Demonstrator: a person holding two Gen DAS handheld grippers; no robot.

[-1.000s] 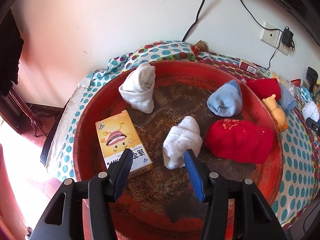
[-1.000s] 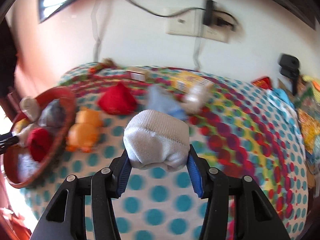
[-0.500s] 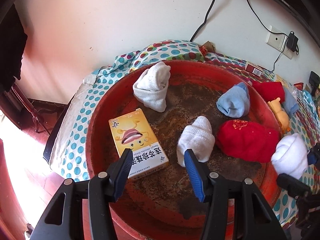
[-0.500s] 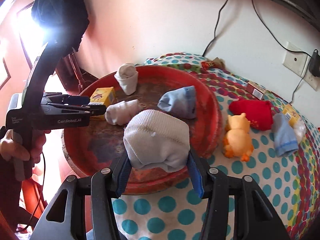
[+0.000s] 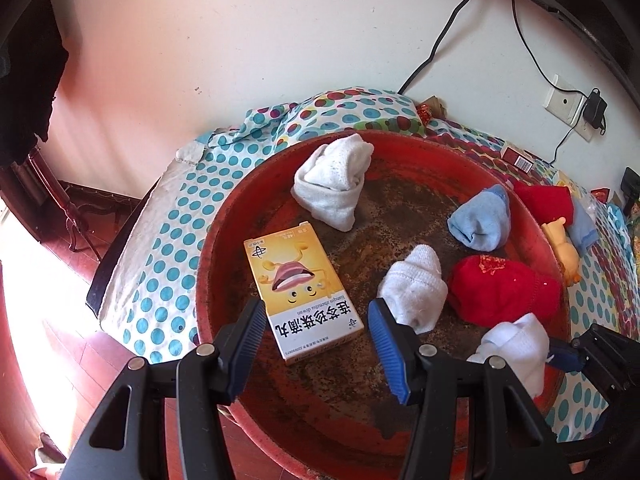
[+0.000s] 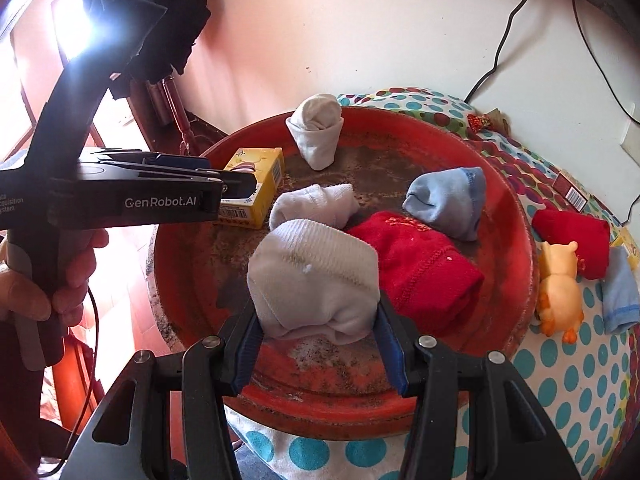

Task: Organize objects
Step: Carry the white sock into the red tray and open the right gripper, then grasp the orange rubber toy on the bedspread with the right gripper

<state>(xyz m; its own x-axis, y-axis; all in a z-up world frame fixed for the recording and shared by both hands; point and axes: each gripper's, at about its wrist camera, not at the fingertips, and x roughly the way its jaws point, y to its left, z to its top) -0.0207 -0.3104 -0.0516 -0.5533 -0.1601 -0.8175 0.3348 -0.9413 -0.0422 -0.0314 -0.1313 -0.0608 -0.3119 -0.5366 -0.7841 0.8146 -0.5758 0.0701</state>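
A round red tray [image 5: 216,232] [image 6: 516,216] sits on a polka-dot cloth. In it lie a yellow box [image 5: 300,284] [image 6: 256,176], two rolled white socks [image 5: 332,184] [image 5: 416,292], a light blue sock [image 5: 480,220] [image 6: 444,200] and a red sock [image 5: 500,292] [image 6: 416,264]. My right gripper [image 6: 316,344] is shut on a white rolled sock [image 6: 312,280] and holds it over the tray's near side; it also shows in the left wrist view [image 5: 516,348]. My left gripper [image 5: 316,344] is open and empty above the yellow box.
Outside the tray on the cloth lie a red sock [image 6: 572,232], an orange toy animal [image 6: 560,292], a light blue sock [image 6: 620,292] and small boxes [image 5: 518,158]. A wall with a socket [image 5: 564,106] and cables is behind. The table's left edge [image 5: 120,248] drops to a wooden floor.
My right gripper has carried the white sock left from the cloth to over the tray. The left gripper has shifted slightly and stays open.
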